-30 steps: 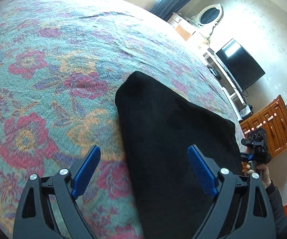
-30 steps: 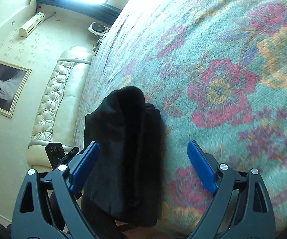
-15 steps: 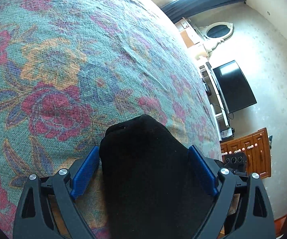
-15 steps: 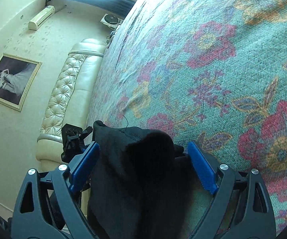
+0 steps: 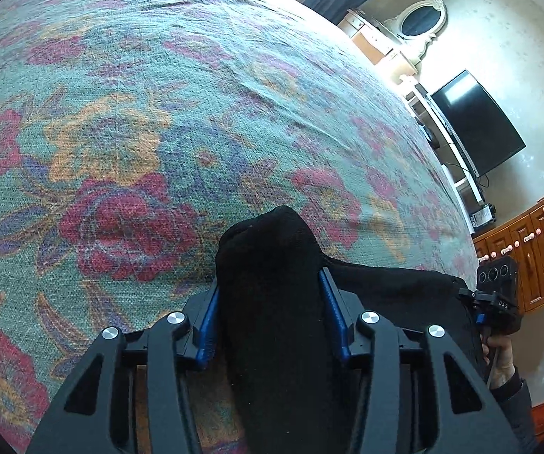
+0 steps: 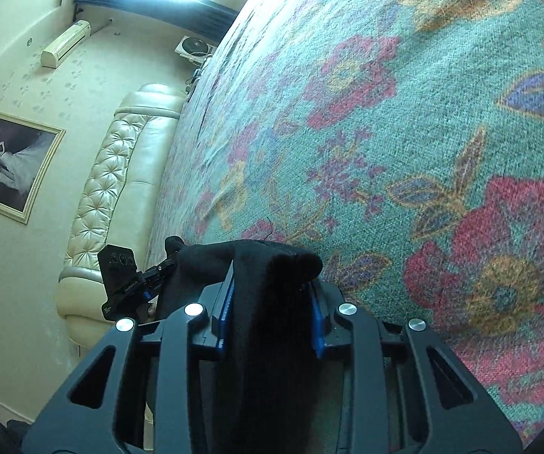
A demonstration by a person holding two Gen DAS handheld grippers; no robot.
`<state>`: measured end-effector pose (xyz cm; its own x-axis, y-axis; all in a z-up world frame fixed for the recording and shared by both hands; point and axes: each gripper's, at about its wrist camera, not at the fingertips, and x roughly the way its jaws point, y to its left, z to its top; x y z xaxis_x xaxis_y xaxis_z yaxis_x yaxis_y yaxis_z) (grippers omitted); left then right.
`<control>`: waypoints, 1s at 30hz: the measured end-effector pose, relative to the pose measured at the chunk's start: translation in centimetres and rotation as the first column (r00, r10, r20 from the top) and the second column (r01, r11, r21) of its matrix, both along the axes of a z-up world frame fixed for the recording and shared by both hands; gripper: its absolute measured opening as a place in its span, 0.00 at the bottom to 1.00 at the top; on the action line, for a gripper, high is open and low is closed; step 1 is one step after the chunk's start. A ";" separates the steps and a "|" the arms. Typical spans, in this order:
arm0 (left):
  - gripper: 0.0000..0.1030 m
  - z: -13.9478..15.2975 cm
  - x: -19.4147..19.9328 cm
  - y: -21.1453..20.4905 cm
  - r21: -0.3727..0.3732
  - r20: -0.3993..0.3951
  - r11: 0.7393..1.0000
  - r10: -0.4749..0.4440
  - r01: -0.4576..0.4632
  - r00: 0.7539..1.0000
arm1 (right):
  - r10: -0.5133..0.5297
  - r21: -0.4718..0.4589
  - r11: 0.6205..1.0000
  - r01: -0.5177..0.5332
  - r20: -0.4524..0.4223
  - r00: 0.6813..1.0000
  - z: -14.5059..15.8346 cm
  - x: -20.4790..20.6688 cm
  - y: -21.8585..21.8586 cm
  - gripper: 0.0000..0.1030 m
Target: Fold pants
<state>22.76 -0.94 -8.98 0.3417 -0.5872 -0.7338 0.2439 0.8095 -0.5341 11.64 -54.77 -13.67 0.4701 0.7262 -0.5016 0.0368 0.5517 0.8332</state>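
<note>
Black fabric of the pants (image 5: 272,302) is seen pinched between the blue pads (image 5: 207,325) of the left gripper (image 5: 270,295), the jaws drawn narrow around a thick bunched corner. A rounded hump of cloth is pushed up just ahead of the fingertips, and the rest of the garment is stretched away to the tool's right, where the right gripper (image 5: 498,295) and the hand (image 5: 498,355) holding it are caught at the frame's edge. Ahead of the left tool and to its left, a wide run of floral bedspread (image 5: 139,121) is laid out flat, crossed only by shallow creases. Farther off to the tool's right, past the bed's edge, a dark television (image 5: 479,125) and a wooden cabinet (image 5: 529,257) are set against the wall.

From the right wrist, the right gripper (image 6: 272,287) is likewise shown closed narrow on a fold of the pants (image 6: 268,325), blue pads (image 6: 226,302) pressed to either side of the cloth. A folded edge is held just ahead of the fingertips, and the fabric is carried off to the tool's left toward the left gripper (image 6: 147,283), visible near the bed's side. Open bedspread (image 6: 404,132) is spread ahead and to the tool's right. To the tool's left, a cream tufted headboard (image 6: 101,189) and a framed picture (image 6: 7,162) are lined along the wall.
</note>
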 end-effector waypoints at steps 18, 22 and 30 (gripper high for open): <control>0.78 0.0 -11.6 4.5 -0.228 -0.044 0.973 -0.054 0.043 0.998 | 0.130 0.132 0.984 -0.120 -0.067 0.989 1.1 -10.7 1.8 0.75; 0.82 0.2 -12.5 3.7 -0.225 -0.051 0.972 -0.076 0.063 0.996 | 0.108 0.176 0.980 -0.093 -0.074 0.991 0.7 -11.4 1.8 0.75; 0.82 0.2 -12.6 3.3 -0.226 -0.104 0.974 -0.053 0.029 0.993 | 0.090 0.166 0.984 -0.071 -0.107 0.990 -0.4 -12.8 1.3 0.42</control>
